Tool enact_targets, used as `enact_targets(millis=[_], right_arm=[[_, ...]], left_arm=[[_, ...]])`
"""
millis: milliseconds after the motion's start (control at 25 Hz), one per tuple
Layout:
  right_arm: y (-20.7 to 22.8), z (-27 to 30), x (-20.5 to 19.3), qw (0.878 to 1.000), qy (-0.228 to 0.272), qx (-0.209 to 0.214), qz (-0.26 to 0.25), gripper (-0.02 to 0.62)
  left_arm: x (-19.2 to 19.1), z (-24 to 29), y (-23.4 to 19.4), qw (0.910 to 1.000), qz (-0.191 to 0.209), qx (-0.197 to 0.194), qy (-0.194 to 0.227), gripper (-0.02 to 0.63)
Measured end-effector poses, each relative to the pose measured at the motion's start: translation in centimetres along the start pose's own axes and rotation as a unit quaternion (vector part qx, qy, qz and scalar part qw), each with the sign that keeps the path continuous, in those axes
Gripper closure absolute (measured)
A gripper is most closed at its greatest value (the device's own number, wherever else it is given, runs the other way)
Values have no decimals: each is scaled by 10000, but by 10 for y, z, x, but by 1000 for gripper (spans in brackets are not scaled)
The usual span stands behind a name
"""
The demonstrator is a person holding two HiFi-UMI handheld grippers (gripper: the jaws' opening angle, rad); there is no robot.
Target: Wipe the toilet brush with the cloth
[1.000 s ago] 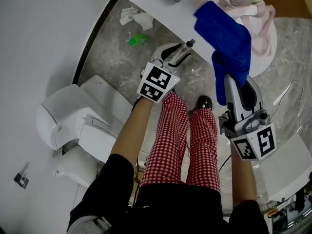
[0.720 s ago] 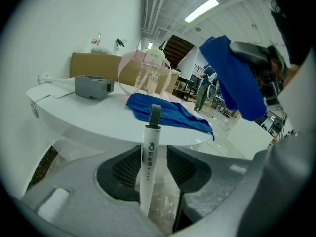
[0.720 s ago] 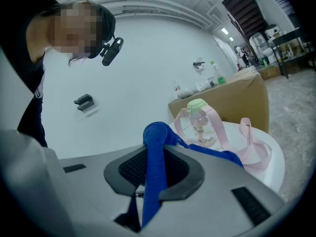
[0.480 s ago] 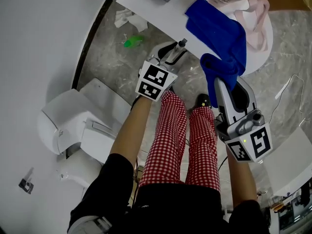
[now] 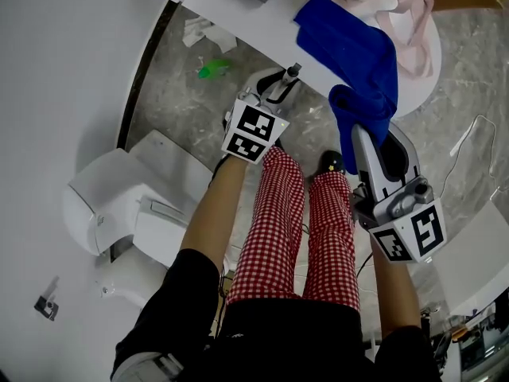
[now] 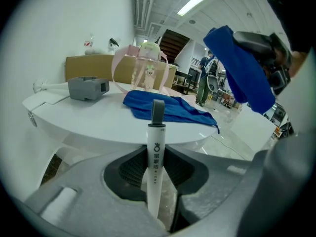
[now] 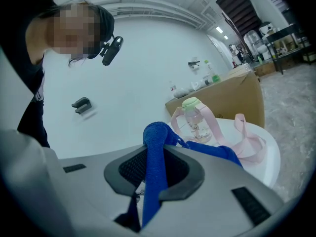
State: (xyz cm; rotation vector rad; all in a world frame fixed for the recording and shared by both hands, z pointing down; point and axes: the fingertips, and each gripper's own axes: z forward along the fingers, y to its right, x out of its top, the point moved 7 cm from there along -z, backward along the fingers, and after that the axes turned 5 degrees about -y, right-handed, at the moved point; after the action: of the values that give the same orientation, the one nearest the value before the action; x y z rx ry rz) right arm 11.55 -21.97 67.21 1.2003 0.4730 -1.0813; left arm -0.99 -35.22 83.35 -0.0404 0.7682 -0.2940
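Closing just now, the left gripper's (image 6: 155,164) jaws pinch the toilet brush (image 5: 292,73) by its handle, steadying it upright near the white table's (image 5: 262,24) edge. The right gripper (image 7: 154,168) clamps the blue cloth (image 5: 350,42), lifting its near end for wiping.

Head view: overhead, steeply down, white table (image 5: 262,18) at far edge. Both gripper views: close along own jaws, facing that table. All three share table, blue cloth (image 5: 354,42).
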Motion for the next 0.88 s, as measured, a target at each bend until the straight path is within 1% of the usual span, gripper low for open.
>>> enact_targets(millis=[280, 520, 760, 880], right_arm=[[-4, 0, -2, 10000, 9, 16, 17, 531], [-10, -1, -3, 10000, 20, 17, -5, 531], [-15, -1, -4, 10000, 30, 24, -6, 531], [-18, -2, -4, 10000, 54, 50, -15, 531]], left_arm=[[-5, -10, 4, 9999, 111, -100, 71, 500], [-10, -22, 6, 9997, 150, -99, 183, 502], [-16, -34, 6, 9997, 47, 32, 231, 502], [-18, -39, 8, 9996, 44, 25, 278, 502]])
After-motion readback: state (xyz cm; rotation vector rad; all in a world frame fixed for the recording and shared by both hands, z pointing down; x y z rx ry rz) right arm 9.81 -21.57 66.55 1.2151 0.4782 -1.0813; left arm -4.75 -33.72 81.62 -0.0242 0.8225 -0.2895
